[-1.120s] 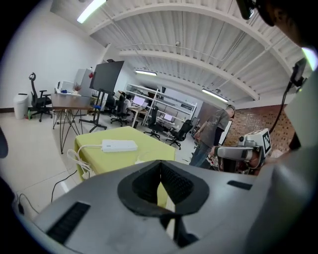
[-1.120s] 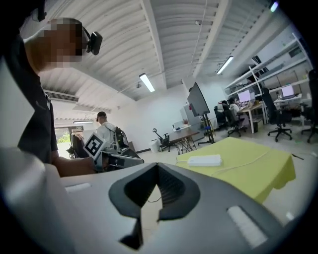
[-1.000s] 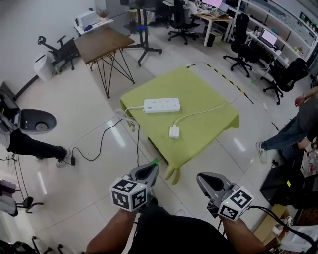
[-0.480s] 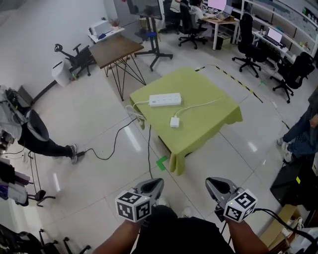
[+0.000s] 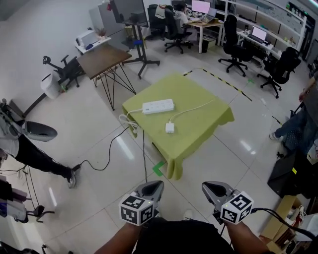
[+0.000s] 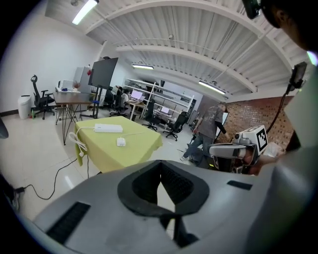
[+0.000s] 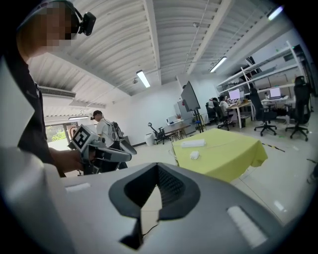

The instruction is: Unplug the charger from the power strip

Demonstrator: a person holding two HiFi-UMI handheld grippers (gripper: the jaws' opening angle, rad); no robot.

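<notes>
Left tool (image 5: 154, 185), right tool (image 5: 209, 187), both closed and empty, one power strip (image 5: 158, 106), one charger (image 5: 170, 128)

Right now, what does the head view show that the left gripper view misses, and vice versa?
Head view only: the green tape mark and the striped tape on the floor. Left gripper view only: the left gripper with its jaws shut and nothing between them, plus ceiling lights. Shared: the right gripper, the green table, the power strip, and the charger lying apart from it.
</notes>
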